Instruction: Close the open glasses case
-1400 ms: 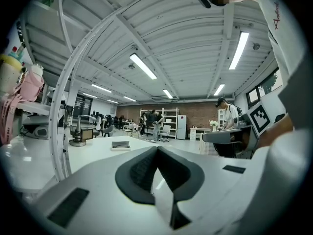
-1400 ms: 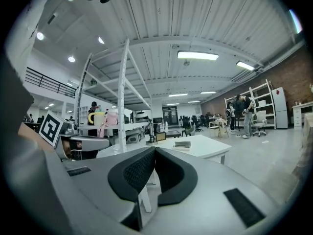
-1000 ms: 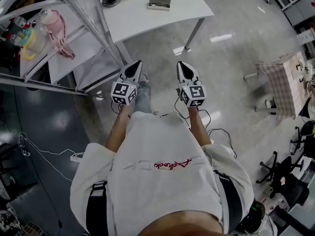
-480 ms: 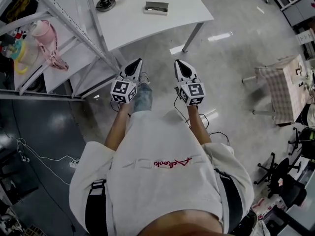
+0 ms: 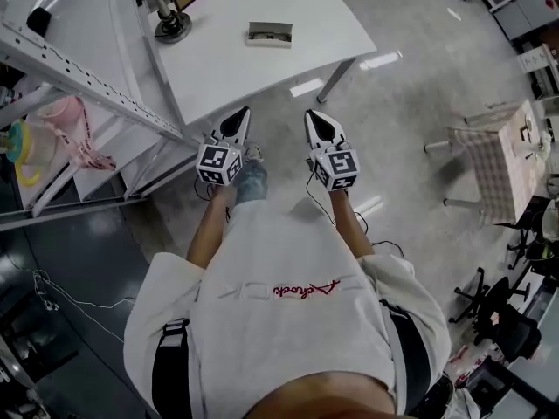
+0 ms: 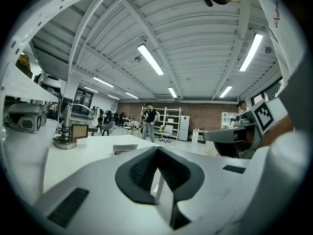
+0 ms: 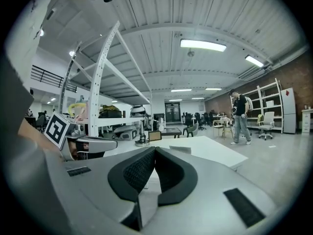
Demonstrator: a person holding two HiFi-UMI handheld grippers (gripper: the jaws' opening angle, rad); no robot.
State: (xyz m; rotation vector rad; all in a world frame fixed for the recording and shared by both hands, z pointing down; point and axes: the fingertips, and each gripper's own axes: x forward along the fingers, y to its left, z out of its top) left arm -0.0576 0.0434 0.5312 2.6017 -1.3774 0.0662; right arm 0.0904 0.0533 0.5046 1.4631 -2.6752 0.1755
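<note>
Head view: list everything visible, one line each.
table: one, white, top centre
glasses case: one, grey, looks open, on the table's far part
stand: one, dark round base, table's far left corner
shelving rack: one, pale metal, left
pink item with a strap: one, on the rack
checked-cloth table: one, beige check, right edge
office chairs: at least two, black, lower right
floor cables: several, white at left, black by the feet
T-shirt: one, white, bottom centre
left gripper: white, jaws shut, empty, pointing at the table
right gripper: same, alongside
</note>
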